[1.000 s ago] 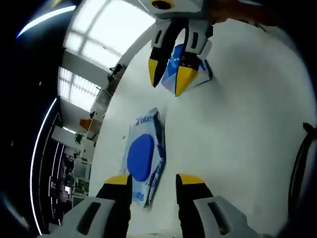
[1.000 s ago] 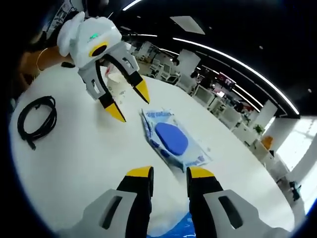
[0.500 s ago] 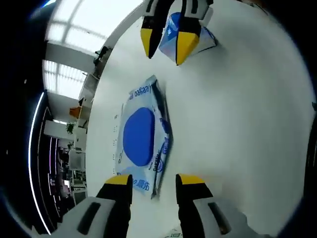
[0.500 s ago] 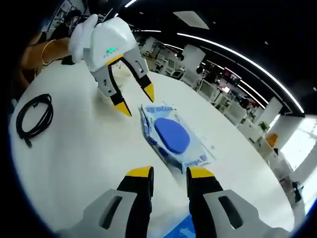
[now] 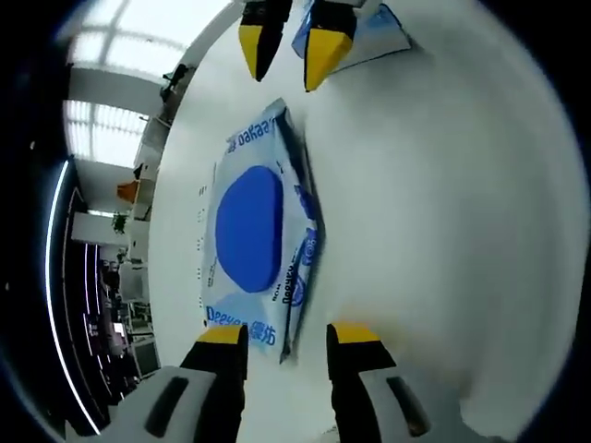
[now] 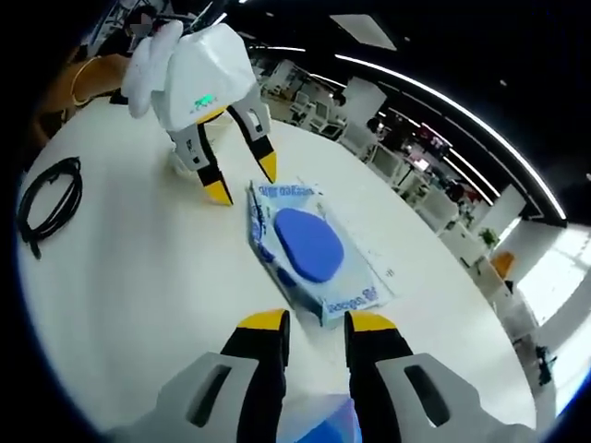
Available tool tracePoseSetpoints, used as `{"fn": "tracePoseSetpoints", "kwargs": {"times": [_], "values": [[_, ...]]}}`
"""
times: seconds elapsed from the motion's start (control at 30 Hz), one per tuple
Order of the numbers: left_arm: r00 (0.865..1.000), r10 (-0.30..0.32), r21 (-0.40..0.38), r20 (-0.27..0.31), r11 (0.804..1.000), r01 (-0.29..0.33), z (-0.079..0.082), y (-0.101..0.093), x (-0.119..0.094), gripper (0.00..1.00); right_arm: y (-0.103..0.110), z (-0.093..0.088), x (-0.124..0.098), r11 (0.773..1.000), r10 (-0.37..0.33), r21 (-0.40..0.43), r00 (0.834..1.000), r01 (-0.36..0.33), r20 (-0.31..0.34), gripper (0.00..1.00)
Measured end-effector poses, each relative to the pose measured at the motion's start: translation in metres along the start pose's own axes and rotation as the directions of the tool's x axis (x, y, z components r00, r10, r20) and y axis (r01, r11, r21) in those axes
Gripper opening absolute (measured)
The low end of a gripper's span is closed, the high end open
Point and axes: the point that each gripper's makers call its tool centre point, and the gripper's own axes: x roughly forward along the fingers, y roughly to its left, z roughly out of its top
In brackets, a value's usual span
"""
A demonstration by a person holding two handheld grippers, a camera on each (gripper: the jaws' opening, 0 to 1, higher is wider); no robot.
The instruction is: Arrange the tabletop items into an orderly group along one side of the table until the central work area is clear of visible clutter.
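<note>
Wipes pack [image 5: 257, 247] is lying flat on the white table [image 5: 434, 203], my left gripper [image 5: 284, 337] and right gripper [image 6: 310, 320] flanking it, jaws apart, gripping nothing.

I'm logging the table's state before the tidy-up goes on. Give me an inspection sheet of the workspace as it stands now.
Surface: white table, mostly bare.
Job's things: wet wipes pack with a blue oval lid, lying flat between the two grippers; a second blue-and-white packet beside the right gripper.
Clutter: small pale item behind the left gripper, too hidden to identify.
Grippers: left gripper open, its tips at one end of the pack; right gripper open, at the opposite end.
Cables: coiled black cable near the table edge.
Surroundings: open office with ceiling light strips and windows; a person's arm behind the left gripper.
</note>
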Motion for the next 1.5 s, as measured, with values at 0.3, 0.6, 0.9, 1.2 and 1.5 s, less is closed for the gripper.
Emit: {"fn": "tracePoseSetpoints", "kwargs": {"times": [0.3,0.6,0.9,1.2,1.5], "values": [[0.999,-0.025,0.008,-0.020,1.000,0.025,-0.003,-0.001,0.004,0.28,0.003,0.003,0.008,0.999,0.028,-0.017,1.000,-0.027,0.005,0.20],[0.997,-0.064,-0.003,-0.039,0.998,0.064,-0.009,-0.001,0.007,0.23,0.009,-0.003,0.017,0.998,0.050,-0.047,0.998,-0.051,-0.024,0.20],[0.993,-0.102,-0.002,-0.060,0.995,0.102,-0.010,-0.007,0.011,0.10,0.011,-0.009,0.023,0.997,0.066,-0.031,0.997,-0.067,-0.031,0.19],[0.995,-0.087,-0.050,-0.053,0.995,0.085,-0.012,-0.003,0.016,0.05,0.008,-0.011,0.031,0.997,0.072,-0.017,0.997,-0.072,-0.030,0.15],[0.997,-0.063,-0.050,-0.048,0.997,0.060,-0.010,0.000,0.016,0.01,0.004,-0.011,0.036,0.998,0.054,-0.011,0.999,-0.054,-0.006,0.04]]}}
